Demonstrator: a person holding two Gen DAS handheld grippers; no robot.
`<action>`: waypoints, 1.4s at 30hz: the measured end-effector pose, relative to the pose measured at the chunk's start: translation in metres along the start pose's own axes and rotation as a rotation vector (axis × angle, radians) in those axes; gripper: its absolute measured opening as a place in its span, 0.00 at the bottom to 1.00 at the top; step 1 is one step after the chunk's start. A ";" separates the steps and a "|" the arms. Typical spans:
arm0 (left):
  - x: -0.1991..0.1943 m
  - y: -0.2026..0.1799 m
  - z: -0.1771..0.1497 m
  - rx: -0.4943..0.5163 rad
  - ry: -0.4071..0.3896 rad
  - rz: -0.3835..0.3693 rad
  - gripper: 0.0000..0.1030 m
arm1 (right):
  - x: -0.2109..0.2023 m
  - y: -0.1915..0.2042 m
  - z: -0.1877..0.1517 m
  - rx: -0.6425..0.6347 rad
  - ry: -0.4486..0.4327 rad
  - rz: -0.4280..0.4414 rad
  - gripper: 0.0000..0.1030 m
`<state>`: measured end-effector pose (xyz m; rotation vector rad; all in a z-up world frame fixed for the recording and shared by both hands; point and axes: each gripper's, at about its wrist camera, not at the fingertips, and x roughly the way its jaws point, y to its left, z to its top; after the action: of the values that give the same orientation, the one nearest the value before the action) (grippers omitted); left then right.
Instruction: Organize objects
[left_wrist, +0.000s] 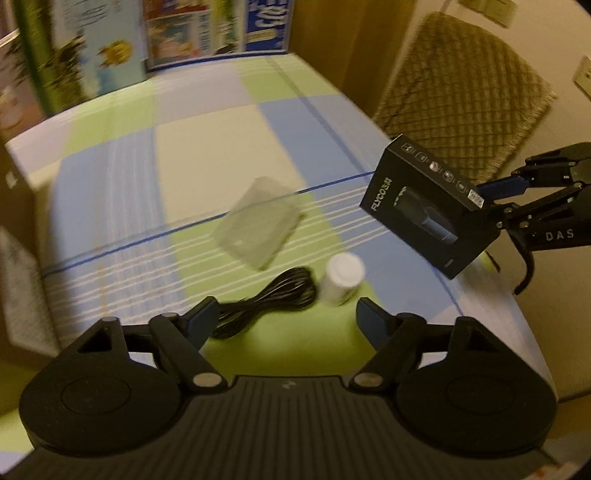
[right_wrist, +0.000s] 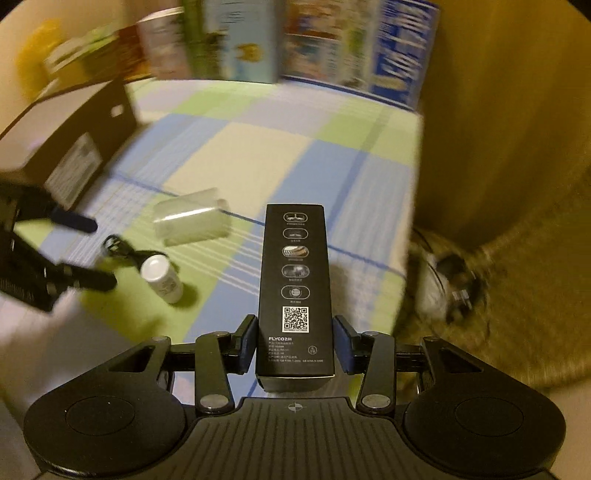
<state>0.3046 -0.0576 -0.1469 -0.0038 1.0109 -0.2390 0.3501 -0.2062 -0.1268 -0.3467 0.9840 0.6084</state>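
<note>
My right gripper (right_wrist: 295, 343) is shut on a black FLYCO box (right_wrist: 295, 280) and holds it above the right side of the checked tablecloth (right_wrist: 258, 155). The box also shows in the left wrist view (left_wrist: 428, 210), held in the air by the right gripper (left_wrist: 495, 206). My left gripper (left_wrist: 284, 317) is open and empty, just above a coiled black cable (left_wrist: 273, 295) and a small white bottle (left_wrist: 341, 278). A clear plastic case (left_wrist: 258, 225) lies beyond them. In the right wrist view the left gripper (right_wrist: 99, 254) hovers over the cable (right_wrist: 125, 251), next to the bottle (right_wrist: 162, 277) and the case (right_wrist: 192, 221).
A dark open cardboard box (right_wrist: 74, 155) stands at the table's left. Colourful boxes (left_wrist: 177, 29) line the back edge. A woven chair seat (left_wrist: 469, 99) sits past the table's right edge, with cables on the floor (right_wrist: 454, 280).
</note>
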 end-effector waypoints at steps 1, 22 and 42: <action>0.003 -0.003 0.001 0.012 -0.003 -0.008 0.72 | -0.002 -0.001 -0.002 0.031 0.001 -0.015 0.40; 0.034 -0.034 0.008 0.152 -0.030 -0.044 0.22 | -0.016 -0.006 -0.016 0.182 -0.043 -0.067 0.40; 0.003 -0.008 -0.020 0.036 -0.029 0.052 0.21 | 0.016 -0.004 -0.003 0.155 -0.042 -0.106 0.48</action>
<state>0.2880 -0.0634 -0.1587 0.0511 0.9765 -0.2092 0.3570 -0.2059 -0.1426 -0.2461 0.9602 0.4386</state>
